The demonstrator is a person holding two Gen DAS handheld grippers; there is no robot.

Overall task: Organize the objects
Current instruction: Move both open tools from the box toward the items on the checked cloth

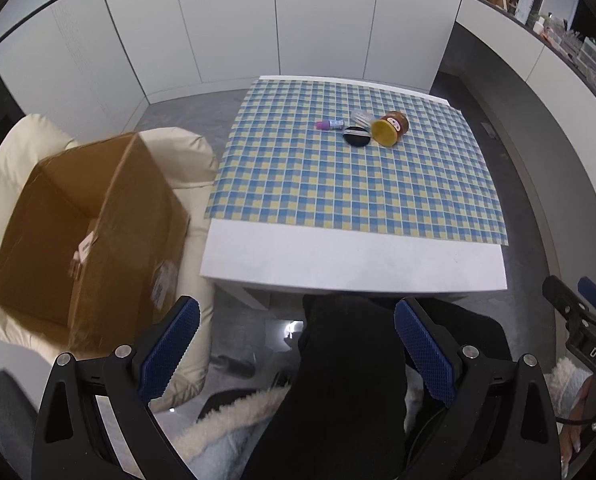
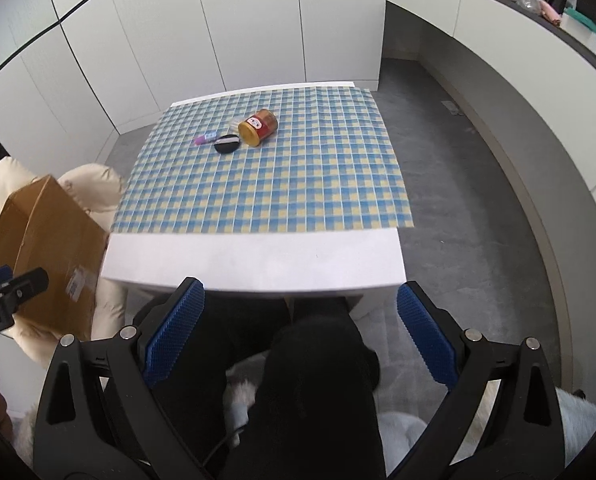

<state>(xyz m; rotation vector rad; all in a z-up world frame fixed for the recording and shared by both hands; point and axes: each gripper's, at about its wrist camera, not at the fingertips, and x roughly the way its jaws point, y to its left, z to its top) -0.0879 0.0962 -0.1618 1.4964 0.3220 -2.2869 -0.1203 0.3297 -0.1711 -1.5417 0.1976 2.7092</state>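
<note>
White table (image 1: 337, 264), checked cloth (image 1: 357, 176), perhaps paper.

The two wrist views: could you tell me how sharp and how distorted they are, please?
Left wrist view: strong fisheye bending of the cabinet lines, dark vignette corners, cardboard box slightly smeared, jar fairly crisp. Right wrist view: same bending, table front edge soft, even light, no glare.

light: even, soft | shadows: faint | edges: fisheye-bent, dark vignette | blur: slight
</note>
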